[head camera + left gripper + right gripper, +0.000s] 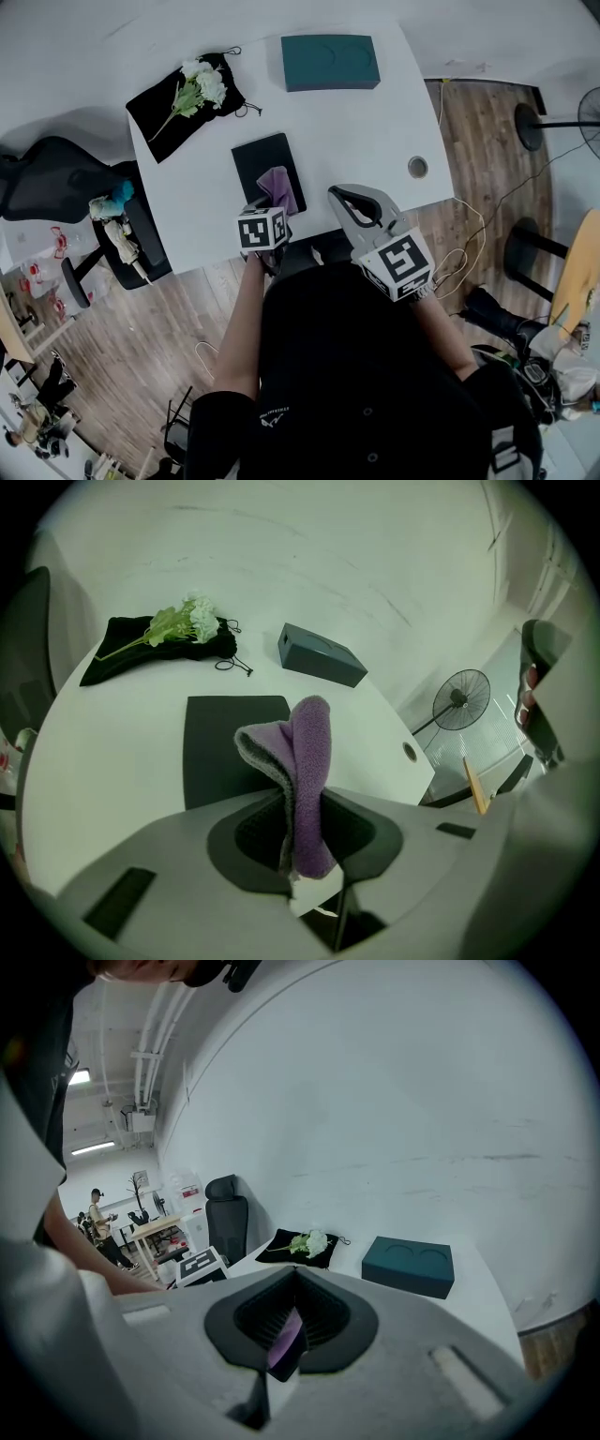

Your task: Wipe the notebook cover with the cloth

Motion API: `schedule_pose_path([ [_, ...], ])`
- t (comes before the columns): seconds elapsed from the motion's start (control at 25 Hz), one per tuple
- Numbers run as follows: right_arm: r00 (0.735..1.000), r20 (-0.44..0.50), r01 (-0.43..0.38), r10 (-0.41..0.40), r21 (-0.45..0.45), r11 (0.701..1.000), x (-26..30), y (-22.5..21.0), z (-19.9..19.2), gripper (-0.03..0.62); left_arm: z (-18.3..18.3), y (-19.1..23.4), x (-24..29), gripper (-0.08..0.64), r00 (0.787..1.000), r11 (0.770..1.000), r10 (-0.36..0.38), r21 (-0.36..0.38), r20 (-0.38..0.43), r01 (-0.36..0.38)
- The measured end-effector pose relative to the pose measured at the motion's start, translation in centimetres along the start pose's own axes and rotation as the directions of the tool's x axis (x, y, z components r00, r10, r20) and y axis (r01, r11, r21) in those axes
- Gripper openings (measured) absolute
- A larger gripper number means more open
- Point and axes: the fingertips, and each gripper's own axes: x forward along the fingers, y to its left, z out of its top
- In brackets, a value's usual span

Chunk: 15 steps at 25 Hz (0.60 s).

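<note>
- Nearest, the left gripper (pixel 300 801): jaws clamped on a purple cloth (pixel 307 752), which stands up in a fold past the tips.
- Right gripper (pixel 295 1283) near it, to its right, above the table's front edge. Its jaws are closed to a slit with nothing held, and a sliver of purple shows through the slit.
- The cloth hangs over the near right corner of the black notebook (pixel 265 161); whether it touches the cover can't be told.
- The notebook lies flat close to the front edge of the white table (pixel 366 131), slightly turned against that edge.
- Bare tabletop on both sides of the notebook. To the right it runs to a round cable hole (pixel 417 167) near the right edge.
- Farther back: a black bag (pixel 164 117) with white flowers (pixel 202 86) on it, reaching the left edge. A teal box (pixel 330 62) sits by the far edge. An open strip lies between these and the notebook.
- Off the table: office chair (pixel 47 183) to the left, fan (pixel 457 697) to the right.
</note>
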Motion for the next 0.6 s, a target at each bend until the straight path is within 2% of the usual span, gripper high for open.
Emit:
schedule_pose_path([
  [0.4,0.999,-0.023,-0.038,0.038,-0.003,0.999,-0.9,-2.1,-1.9,0.005,-0.1,-2.4,2.6,0.087,1.000,1.000,-0.002,-0.010,-0.008,0.002],
  [0.6,0.999,-0.033,-0.019,0.019,-0.008,1.000,-1.5,-2.7,-2.3,0.005,-0.8,-2.6,3.4,0.087,1.000,1.000,0.005,0.003,-0.028,-0.005],
])
